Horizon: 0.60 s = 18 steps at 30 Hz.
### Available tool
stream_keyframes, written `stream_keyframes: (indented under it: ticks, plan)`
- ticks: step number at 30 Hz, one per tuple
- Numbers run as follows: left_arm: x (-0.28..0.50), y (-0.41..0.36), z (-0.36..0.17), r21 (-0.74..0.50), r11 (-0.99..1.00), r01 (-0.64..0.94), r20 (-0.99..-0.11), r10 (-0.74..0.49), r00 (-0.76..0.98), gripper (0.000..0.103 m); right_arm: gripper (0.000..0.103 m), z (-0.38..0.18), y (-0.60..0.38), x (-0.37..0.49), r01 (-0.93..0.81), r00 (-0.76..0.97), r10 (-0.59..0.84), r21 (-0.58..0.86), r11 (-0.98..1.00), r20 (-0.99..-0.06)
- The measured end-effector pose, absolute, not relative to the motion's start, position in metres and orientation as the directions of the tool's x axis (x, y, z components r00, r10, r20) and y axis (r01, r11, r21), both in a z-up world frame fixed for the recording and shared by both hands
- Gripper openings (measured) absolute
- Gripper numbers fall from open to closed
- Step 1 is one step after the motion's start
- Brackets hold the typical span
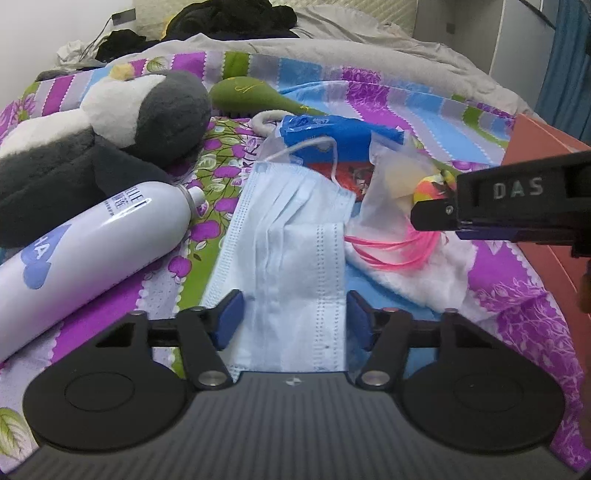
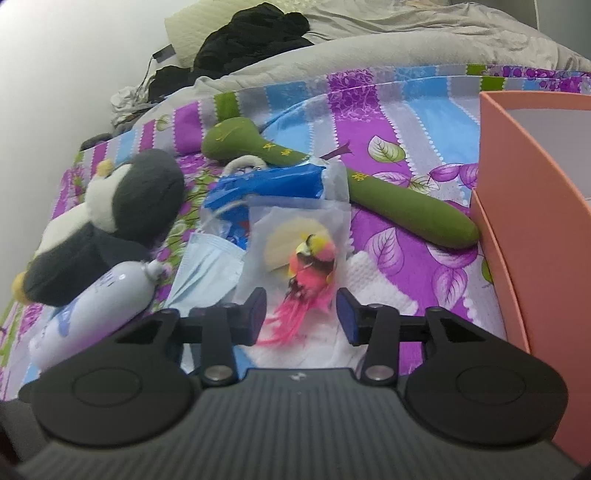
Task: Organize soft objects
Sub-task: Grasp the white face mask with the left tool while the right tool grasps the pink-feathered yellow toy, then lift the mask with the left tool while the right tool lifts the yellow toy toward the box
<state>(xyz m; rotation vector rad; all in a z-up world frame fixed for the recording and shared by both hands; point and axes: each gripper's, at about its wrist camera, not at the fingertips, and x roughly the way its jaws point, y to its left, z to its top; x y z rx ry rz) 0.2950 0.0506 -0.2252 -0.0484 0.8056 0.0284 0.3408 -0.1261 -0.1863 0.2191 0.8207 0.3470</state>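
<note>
A light blue face mask (image 1: pixel 291 236) lies on the patterned bedspread (image 1: pixel 517 295); my left gripper (image 1: pixel 293 317) is open with its jaws on either side of the mask's near end. A pink feathered bird toy (image 2: pixel 312 273) lies on a clear plastic bag (image 2: pixel 295 229) and a white cloth (image 2: pixel 373 280); my right gripper (image 2: pixel 301 314) is open around the toy's pink tail. That gripper shows at the right edge of the left wrist view (image 1: pixel 517 199), beside the toy (image 1: pixel 432 188). A grey-and-white plush penguin (image 1: pixel 103 133) lies at the left, also in the right wrist view (image 2: pixel 110 221).
A white spray bottle (image 1: pixel 85 251) lies beside the penguin. A green soft mallet-shaped toy (image 2: pixel 332 177) and a blue plastic packet (image 2: pixel 269 184) lie further back. An orange box (image 2: pixel 535 221) stands at the right. Grey duvet (image 2: pixel 369 44) and black clothes (image 2: pixel 251 33) lie behind.
</note>
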Motion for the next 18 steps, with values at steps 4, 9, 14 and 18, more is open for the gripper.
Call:
stream_keyframes:
  ticks: [4,9,14,18]
  plan:
    - [0.299,0.049,-0.229,-0.005,0.999,-0.031,-0.715,0.018,0.699,0.051,0.032,-0.196,-0.122,0.350,-0.215,0.623,0.387,0.327,0.920,-0.680]
    - [0.299,0.050,-0.231,0.019,0.999,-0.041,-0.707,0.043,0.706,0.022,0.025,-0.198,-0.123,0.351,-0.223,0.624,0.388,0.321,0.920,-0.678]
    - [0.298,0.061,-0.224,-0.051,0.992,-0.114,-0.703,0.046,0.710,0.010,0.025,-0.192,-0.126,0.347,-0.225,0.630,0.388,0.320,0.920,-0.673]
    - [0.292,0.064,-0.215,-0.079,0.987,-0.138,-0.697,0.045,0.716,0.009,0.025,-0.187,-0.127,0.340,-0.231,0.632,0.383,0.308,0.923,-0.674]
